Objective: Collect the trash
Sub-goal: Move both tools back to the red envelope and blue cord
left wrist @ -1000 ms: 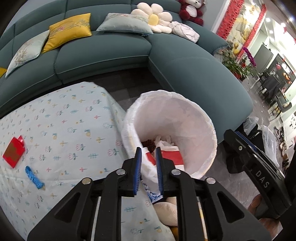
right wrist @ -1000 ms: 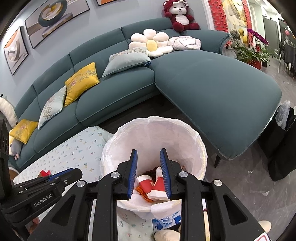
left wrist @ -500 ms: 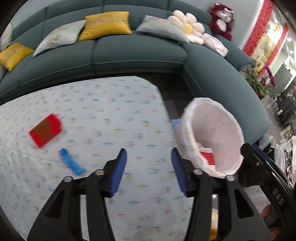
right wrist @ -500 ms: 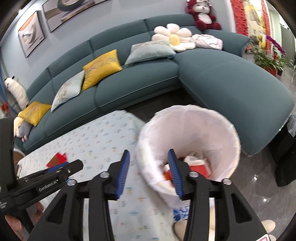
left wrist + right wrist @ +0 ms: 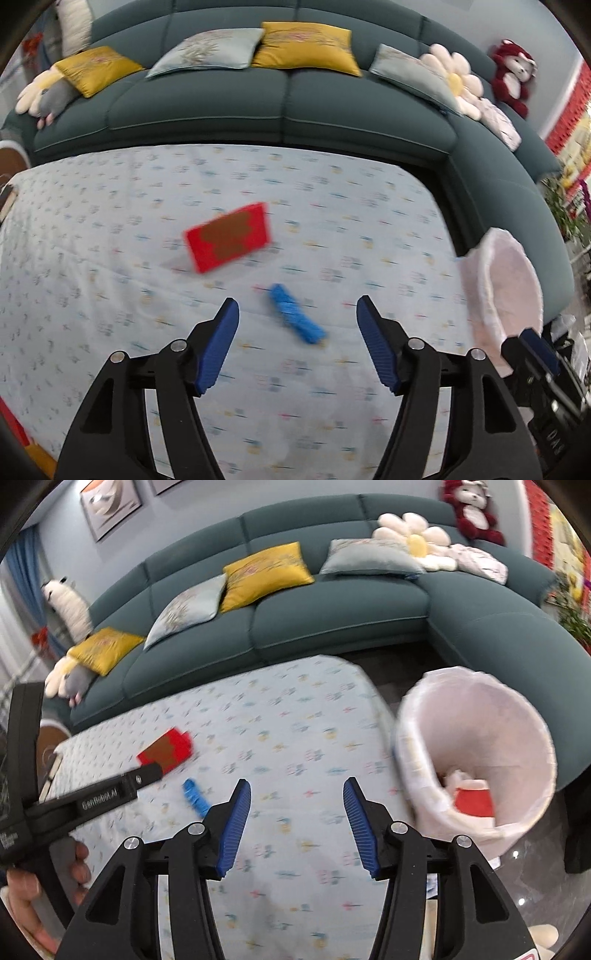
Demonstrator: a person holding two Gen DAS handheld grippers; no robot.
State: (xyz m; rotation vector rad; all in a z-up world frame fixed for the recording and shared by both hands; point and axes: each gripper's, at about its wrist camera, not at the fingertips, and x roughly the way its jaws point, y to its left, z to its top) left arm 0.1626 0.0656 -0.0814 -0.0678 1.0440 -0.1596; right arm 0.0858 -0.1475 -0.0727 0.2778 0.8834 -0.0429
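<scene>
Both tools hang over the cloth-covered desk with nothing between their pads. The left hand-held gripper has its jaws spreading wide; the right hand-held gripper is also opening, a little less far, and it too is empty.

What is left to collect lies ahead of the left hand-held gripper. The crumpled blue wrapper sits just beyond its fingertips, roughly centred in the gap, lying aslant. The red packet stands farther out and slightly to its left, apart from the wrapper. From the right hand-held gripper, both pieces are off to its left, with the left tool's arm crossing in front of the packet.

The step looks like a reach for the blue wrapper. Doing it well probably means lowering the left pads so they straddle the wrapper's narrow width rather than its length, closing gently so the cloth is not pinched up with it. The pictures are smeared by motion, so steadying first seems wise.

The white-lined bin stands off the desk's end, to the right of both tools, with red and white scraps already inside. The desk's rounded corner is near it, and the teal sofa runs beyond the far edge. The cloth between wrapper and bin shows no obstacle, though the right tool sits along that way.
</scene>
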